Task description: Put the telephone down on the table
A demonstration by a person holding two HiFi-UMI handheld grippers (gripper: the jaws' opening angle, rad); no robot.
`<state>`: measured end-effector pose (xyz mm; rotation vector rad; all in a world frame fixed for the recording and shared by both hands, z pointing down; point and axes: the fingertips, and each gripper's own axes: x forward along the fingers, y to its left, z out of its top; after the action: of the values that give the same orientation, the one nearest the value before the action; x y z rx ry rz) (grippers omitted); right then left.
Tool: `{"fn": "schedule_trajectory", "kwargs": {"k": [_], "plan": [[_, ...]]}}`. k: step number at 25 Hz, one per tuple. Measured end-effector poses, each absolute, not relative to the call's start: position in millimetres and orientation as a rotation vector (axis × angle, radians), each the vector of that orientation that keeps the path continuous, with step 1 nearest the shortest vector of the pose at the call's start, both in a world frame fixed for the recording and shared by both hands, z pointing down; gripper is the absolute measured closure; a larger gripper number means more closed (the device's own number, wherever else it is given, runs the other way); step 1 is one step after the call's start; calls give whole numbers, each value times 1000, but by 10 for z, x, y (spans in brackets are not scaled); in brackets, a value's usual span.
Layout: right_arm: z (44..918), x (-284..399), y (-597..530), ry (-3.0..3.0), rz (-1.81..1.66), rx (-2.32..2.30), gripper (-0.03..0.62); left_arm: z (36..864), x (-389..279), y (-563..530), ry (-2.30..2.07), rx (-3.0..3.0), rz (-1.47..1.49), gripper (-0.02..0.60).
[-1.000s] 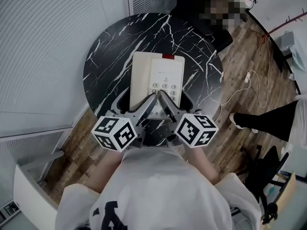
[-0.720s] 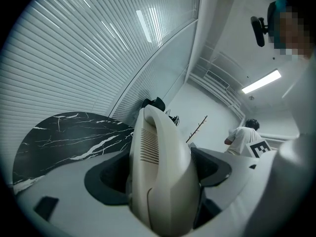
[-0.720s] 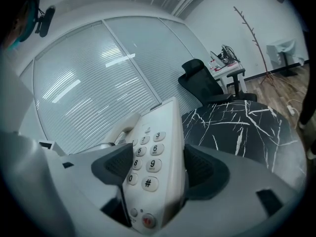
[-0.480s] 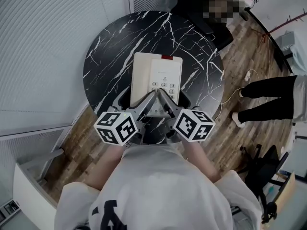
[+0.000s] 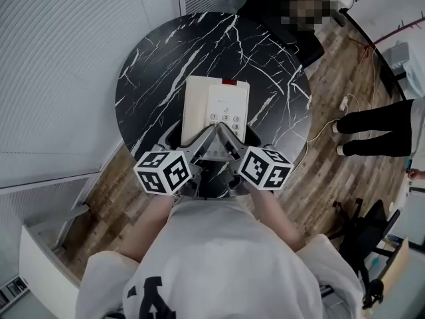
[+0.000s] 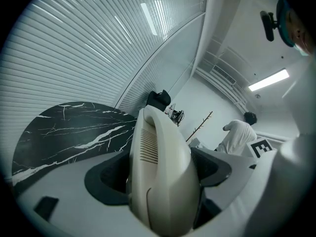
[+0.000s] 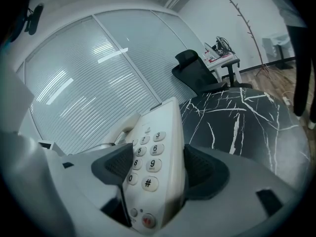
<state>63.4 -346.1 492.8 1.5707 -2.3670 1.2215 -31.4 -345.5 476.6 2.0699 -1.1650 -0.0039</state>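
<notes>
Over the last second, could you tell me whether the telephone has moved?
Yes. The telephone has shifted slightly toward the person, away from the far rim of the table, and looks smaller, so probably lower.

telephone (image 7: 165, 127) keypad (image 7: 146, 163) — 3, 6, 9, #

- The table (image 5: 159, 65) is round, its black top streaked with white marble veins, and it stands on a wood-plank floor (image 5: 332, 171).
- A cream telephone (image 5: 216, 105) is over the near half of the top, keypad facing up, its far end towards the middle (whether its underside touches the top I cannot tell).
- On the floor to the right of the table lies a white cable (image 5: 359, 117), looping across the planks.
</notes>
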Motion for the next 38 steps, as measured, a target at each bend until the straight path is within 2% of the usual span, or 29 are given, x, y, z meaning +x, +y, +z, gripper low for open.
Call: {"fn": "schedule_trajectory", "kwargs": {"k": [38], "plan": [[5835,668,-3455,-2146,1433,1507,258,5684,-268,-3471,-1141,1886,165,189]]}}
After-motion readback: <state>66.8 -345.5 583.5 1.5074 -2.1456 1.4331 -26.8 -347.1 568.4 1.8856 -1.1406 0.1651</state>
